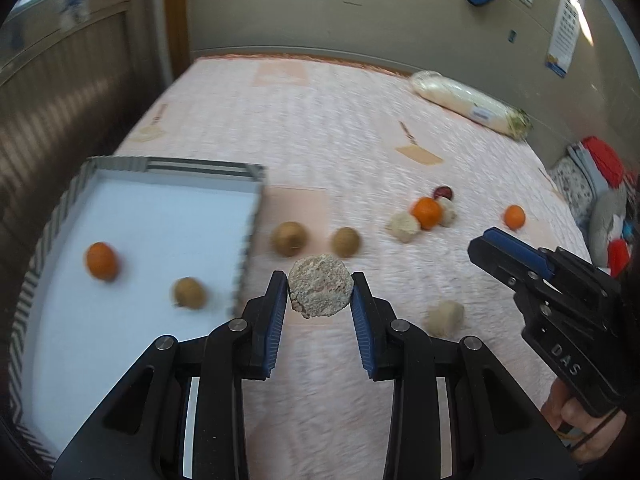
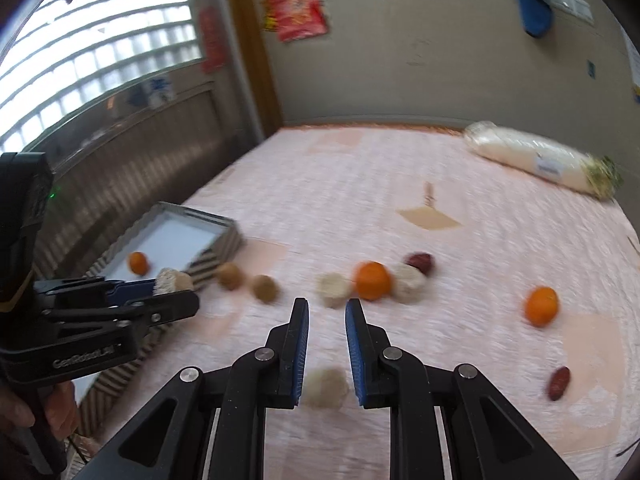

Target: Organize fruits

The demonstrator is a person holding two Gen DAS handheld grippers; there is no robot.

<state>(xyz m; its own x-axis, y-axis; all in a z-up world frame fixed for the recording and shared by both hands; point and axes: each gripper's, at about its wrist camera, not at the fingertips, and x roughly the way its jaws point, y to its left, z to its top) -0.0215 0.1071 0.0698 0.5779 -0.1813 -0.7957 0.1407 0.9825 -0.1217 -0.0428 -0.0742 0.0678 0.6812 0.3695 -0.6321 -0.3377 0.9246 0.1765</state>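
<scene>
- The left claw (image 1: 320, 289) pinched a rough beige puff (image 1: 320, 286) between its blue pads, held above the bed (image 1: 340, 120) just right of the tray's (image 1: 248, 240) near corner.
- The right claw (image 2: 327, 310) was pressed to its narrowest and held nothing; a second puff (image 2: 325, 387) lay on the bed below the gap, apart from the pads.
- Inside the tray lay an orange (image 1: 101, 261) and a brown fruit (image 1: 189, 293), with bare floor around them.
- Beyond, two brown fruits (image 1: 289, 238) sat near the tray's wall; a cluster (image 2: 374, 280) lay further right.
- The bed's far half was open up to the wall.
</scene>
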